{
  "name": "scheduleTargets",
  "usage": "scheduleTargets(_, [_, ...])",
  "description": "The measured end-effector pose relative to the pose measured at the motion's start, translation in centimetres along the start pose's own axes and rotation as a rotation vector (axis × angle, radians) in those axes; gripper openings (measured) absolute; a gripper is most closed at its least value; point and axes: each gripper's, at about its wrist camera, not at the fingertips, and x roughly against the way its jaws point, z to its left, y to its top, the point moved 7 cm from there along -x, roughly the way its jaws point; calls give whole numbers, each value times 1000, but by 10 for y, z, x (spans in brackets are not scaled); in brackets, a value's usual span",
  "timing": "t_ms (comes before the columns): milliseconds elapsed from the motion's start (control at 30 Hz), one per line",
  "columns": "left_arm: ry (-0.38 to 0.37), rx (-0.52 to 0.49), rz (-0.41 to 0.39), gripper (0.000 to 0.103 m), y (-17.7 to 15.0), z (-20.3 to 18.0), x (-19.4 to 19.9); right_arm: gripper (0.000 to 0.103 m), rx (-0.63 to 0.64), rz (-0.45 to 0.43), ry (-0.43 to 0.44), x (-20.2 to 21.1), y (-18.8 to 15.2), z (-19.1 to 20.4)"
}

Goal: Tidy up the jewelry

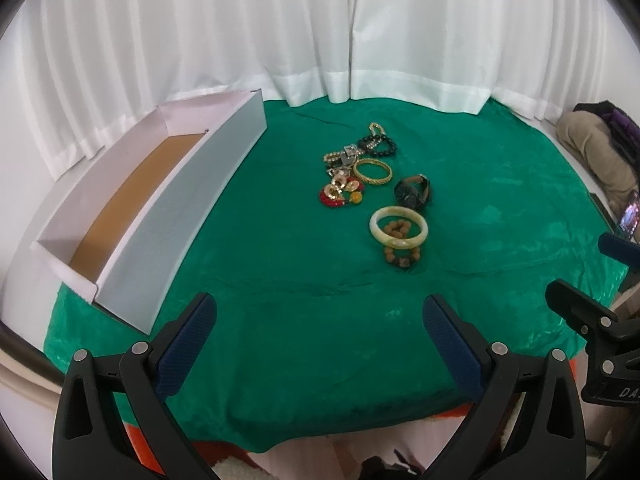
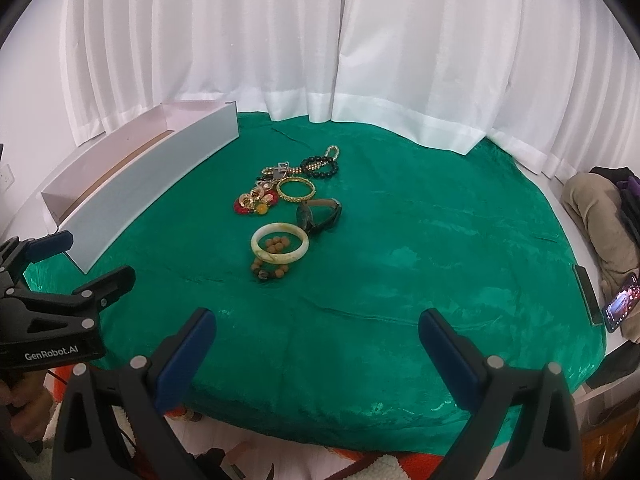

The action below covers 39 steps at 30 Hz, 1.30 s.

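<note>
A pile of jewelry lies mid-table on the green cloth [image 1: 280, 280]: a pale jade bangle [image 1: 398, 227] [image 2: 280, 244] over a brown bead bracelet [image 1: 402, 258], a dark watch [image 1: 413, 192] [image 2: 319, 213], a gold bangle [image 1: 373, 172] [image 2: 296, 189], a black bead bracelet [image 1: 380, 145], red and gold earrings [image 1: 340, 192]. A long white box [image 1: 176, 216] [image 2: 152, 192] stands open at the left. My left gripper [image 1: 318, 332] is open and empty, near the front edge. My right gripper [image 2: 316, 344] is open and empty, also short of the pile.
White curtains [image 1: 320, 40] hang behind the table. A phone [image 2: 620, 304] and bundled clothes [image 2: 600, 216] lie at the right edge. The left gripper's body shows in the right wrist view [image 2: 60, 304]; the right gripper's body shows in the left wrist view [image 1: 592, 320].
</note>
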Motion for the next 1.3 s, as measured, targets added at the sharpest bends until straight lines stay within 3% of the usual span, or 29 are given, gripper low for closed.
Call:
scheduleTargets(633, [-10, -11, 13, 103, -2, 2, -6, 103, -2, 2, 1, 0, -1, 2])
scheduleTargets(833, [-119, -54, 51, 103, 4, -12, -23, 103, -19, 11, 2, -7, -2, -5])
scheduleTargets(1033, [-361, -200, 153, 103, 33, -63, -78, 103, -55, 18, 1, -13, -5, -18])
scheduleTargets(1133, [-421, -255, 197, 103, 46, -91, -118, 103, -73, 24, 5, -16, -8, -25])
scheduleTargets(1300, [-364, -326, 292, 102, 46, -117, -184, 103, -107, 28, 1, -16, -10, -41])
